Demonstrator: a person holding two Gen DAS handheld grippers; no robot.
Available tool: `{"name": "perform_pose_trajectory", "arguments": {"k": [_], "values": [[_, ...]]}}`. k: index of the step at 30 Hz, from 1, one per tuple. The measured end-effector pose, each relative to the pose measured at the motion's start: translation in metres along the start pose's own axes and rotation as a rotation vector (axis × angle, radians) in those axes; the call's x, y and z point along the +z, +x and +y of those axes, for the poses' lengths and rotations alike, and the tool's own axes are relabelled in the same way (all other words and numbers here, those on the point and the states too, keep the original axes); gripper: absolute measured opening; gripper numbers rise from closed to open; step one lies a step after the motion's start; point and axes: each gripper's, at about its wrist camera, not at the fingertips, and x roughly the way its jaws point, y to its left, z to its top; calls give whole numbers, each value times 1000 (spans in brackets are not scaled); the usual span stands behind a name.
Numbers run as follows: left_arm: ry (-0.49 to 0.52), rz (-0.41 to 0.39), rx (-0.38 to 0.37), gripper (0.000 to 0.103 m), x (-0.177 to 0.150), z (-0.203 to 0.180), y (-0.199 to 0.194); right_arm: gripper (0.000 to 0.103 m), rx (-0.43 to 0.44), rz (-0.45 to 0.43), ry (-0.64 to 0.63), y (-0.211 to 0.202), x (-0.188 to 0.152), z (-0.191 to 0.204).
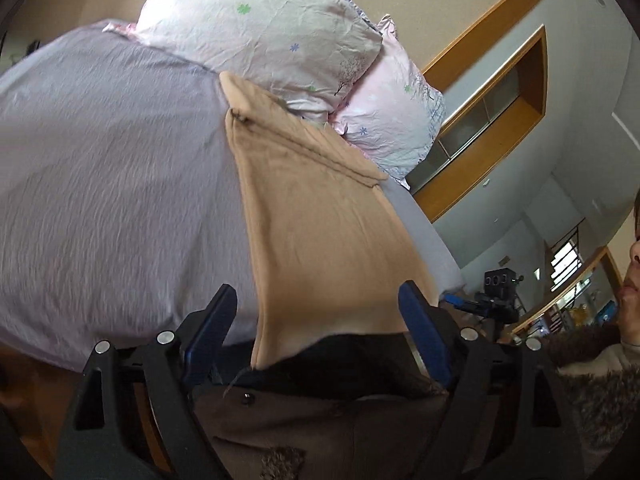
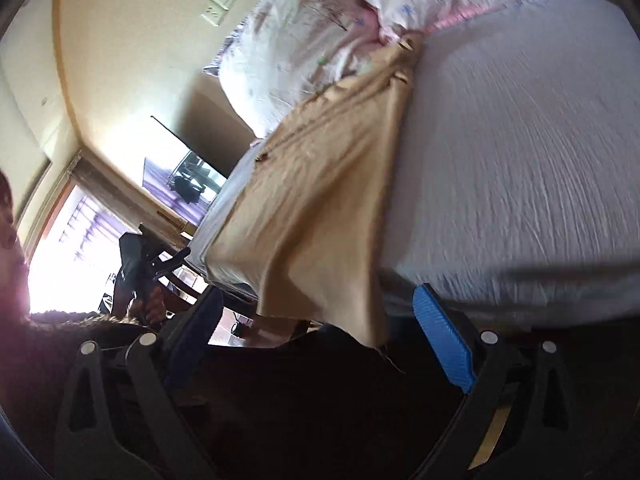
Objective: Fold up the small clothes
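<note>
Tan fabric, the small garment [image 1: 320,240], is spread lengthwise on the bed [image 1: 100,200], its far end by the pillows [image 1: 260,32]. No fold is seen yet (early days). Both left gripper [image 1: 318,320] and right gripper [image 2: 316,320] jaws are held wide apart, nothing gripped.

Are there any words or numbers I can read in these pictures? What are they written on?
None can be read.
The tan cloth shows no label or print.
The pillows carry only flowers and branches, no letters.
The wall plate is too blurred to tell whether it bears any writing.
The colourful things by the window are too small to read.
</note>
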Motion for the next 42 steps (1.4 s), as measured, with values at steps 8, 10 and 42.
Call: {"name": "perform_pose_trajectory", "arguments": {"k": [8, 10, 42], "values": [[-91, 96, -12, 83, -25, 28, 44, 96, 145, 47, 124, 52, 3, -35], [-109, 106, -37, 83, -23, 29, 58, 96, 173, 54, 125, 60, 6, -35], [-370, -169, -93, 7, 229, 65, 148, 6, 102, -264, 11, 111, 276, 18]]}}
